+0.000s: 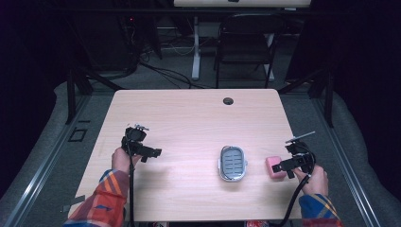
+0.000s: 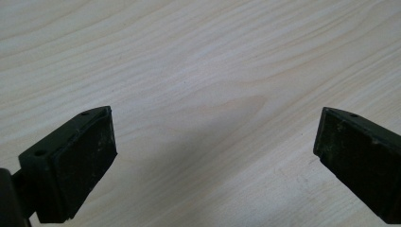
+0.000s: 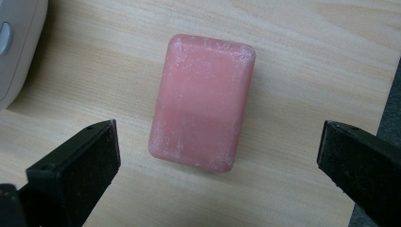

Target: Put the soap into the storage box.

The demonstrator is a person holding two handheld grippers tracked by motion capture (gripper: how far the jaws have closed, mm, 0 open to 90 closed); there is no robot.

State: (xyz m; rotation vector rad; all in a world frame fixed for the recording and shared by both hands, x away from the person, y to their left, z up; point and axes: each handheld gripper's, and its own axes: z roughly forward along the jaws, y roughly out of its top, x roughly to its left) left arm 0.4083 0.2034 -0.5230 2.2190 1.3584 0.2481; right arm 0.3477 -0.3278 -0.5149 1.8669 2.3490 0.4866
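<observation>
Pink bar of soap (image 3: 202, 101) is what the right gripper (image 3: 217, 161) is lined up on. It lies flat on the wooden table (image 1: 189, 118) near the right edge, with a grey soap dish (image 1: 233, 163) just beside it at about 9 o'clock in the high view. In the right gripper view the bar sits at 12 o'clock from the jaws, which are spread wide and not touching it yet.

My guess on handling: stiff, fairly light, chalky dry surface with whitish scuffs, so probably not too slippery, but the rounded corners could squirt out under a hard pinch. I'd grab across the 2 long flat sides at mid-length, firm but not crushing.

Left gripper (image 2: 215, 151) is idle over bare wood at 9 o'clock on the table, jaws also spread wide, holding nothing.
</observation>
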